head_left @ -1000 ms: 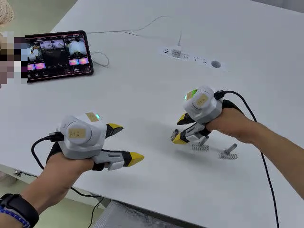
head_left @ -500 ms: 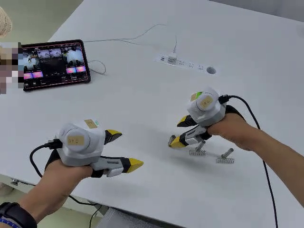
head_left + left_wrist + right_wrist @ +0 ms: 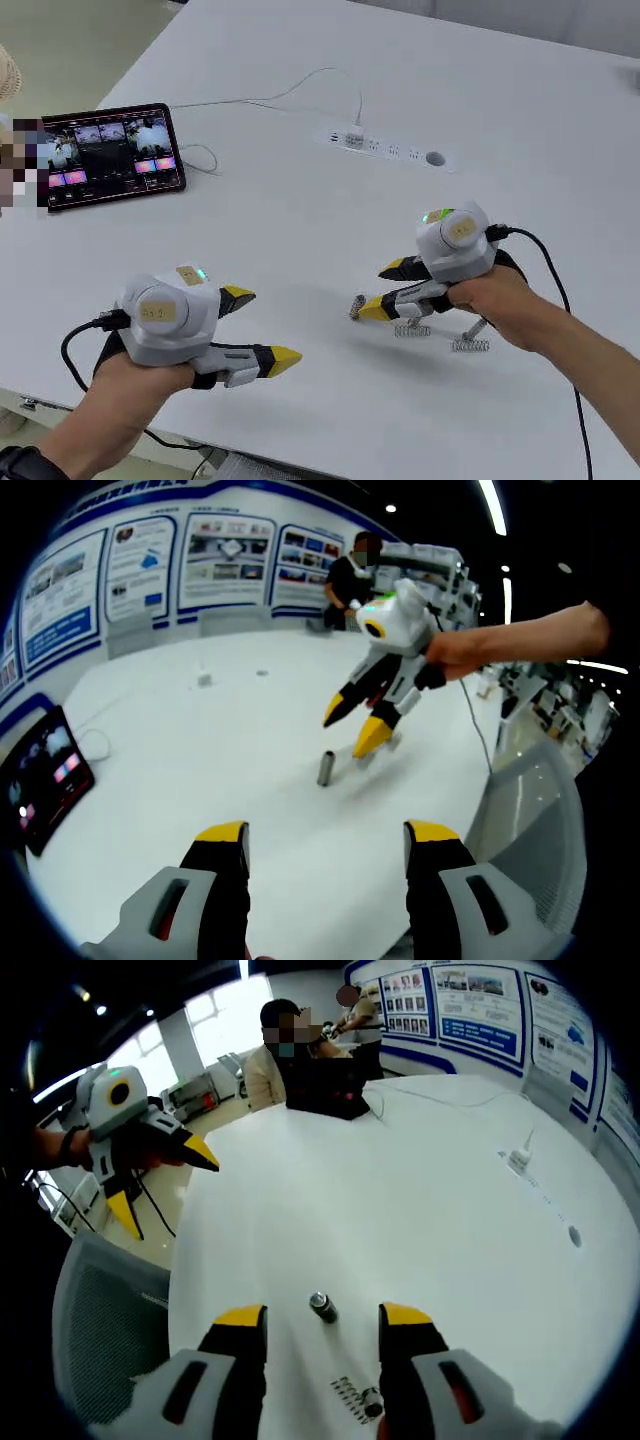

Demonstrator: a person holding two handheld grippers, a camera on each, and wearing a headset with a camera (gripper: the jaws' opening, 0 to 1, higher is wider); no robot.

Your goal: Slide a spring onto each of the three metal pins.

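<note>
Right gripper [image 3: 380, 290]: jaws apart, empty | pin [image 3: 322, 1307]: on end at my 12 o'clock, just past the tips | left gripper [image 3: 262, 325]: spread, farther off.

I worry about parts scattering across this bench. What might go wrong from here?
1. The metal pin seems to stand loose just ahead of the open right hand-held gripper, so a brush from either jaw could topple it or send it rolling.
2. A spring lies close beside the hand holding that gripper, and a careless shift of the hand might sweep it away.
</note>
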